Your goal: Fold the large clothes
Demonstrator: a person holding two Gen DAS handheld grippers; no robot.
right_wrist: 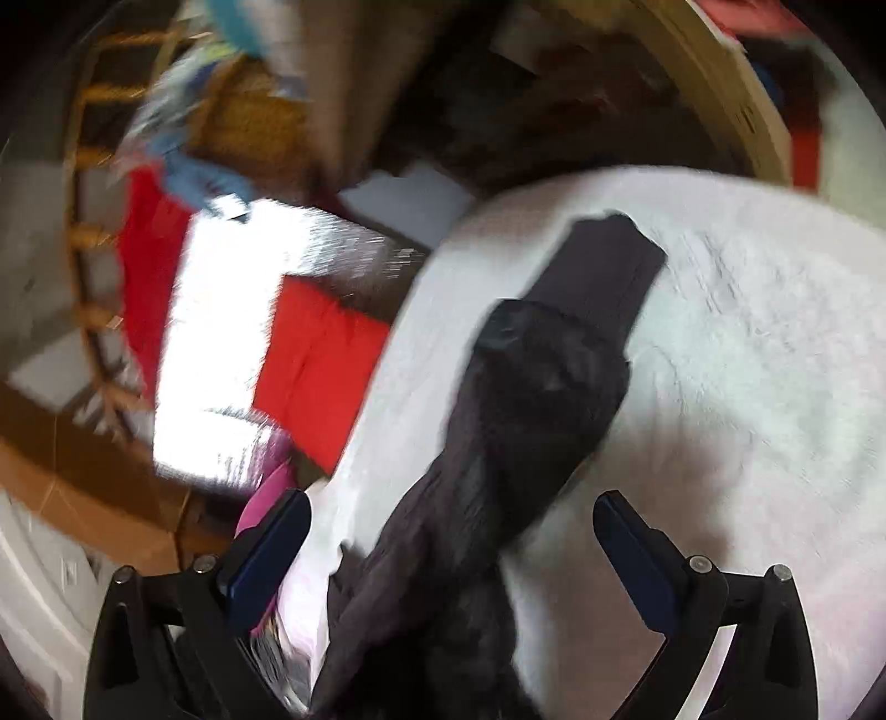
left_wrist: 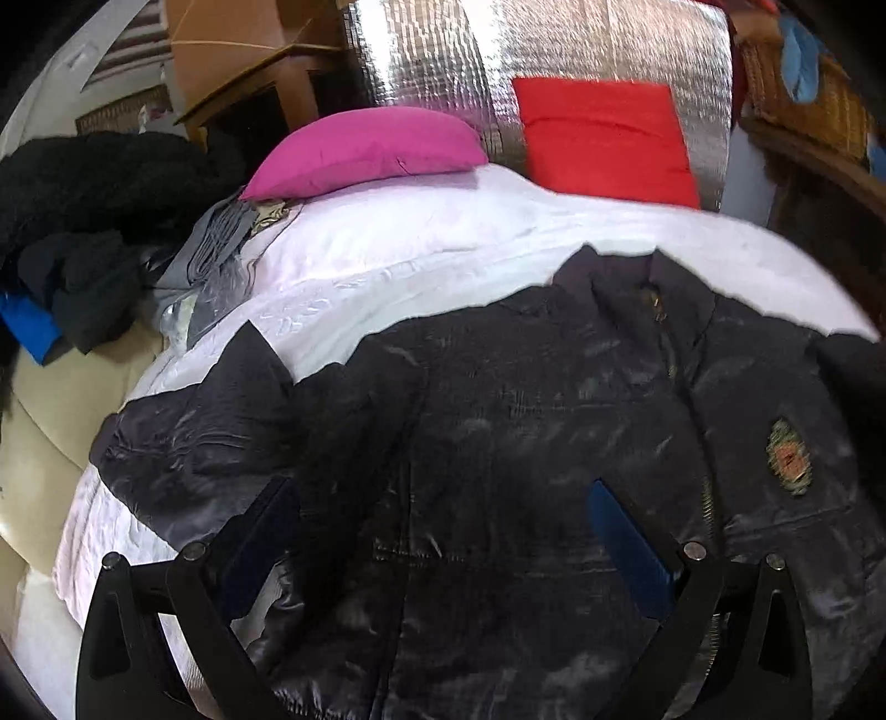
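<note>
A large dark jacket [left_wrist: 498, 432] with a front zip and a chest badge [left_wrist: 789, 457] lies spread front-up on the white bedspread [left_wrist: 387, 255]. Its left sleeve [left_wrist: 210, 421] reaches toward the bed's left edge. My left gripper [left_wrist: 443, 531] is open and hovers over the jacket's body, holding nothing. In the blurred right wrist view the jacket's other sleeve [right_wrist: 548, 387] stretches away over the white bedspread [right_wrist: 747, 343], ending in a cuff [right_wrist: 603, 266]. My right gripper [right_wrist: 451, 548] is open with the sleeve lying between its fingers, not pinched.
A pink pillow [left_wrist: 365, 149] and a red cushion [left_wrist: 603, 138] lean at the head of the bed against silver foil insulation [left_wrist: 443, 50]. Dark clothes [left_wrist: 94, 221] are piled at the left. A wicker shelf [left_wrist: 814, 105] stands at the right.
</note>
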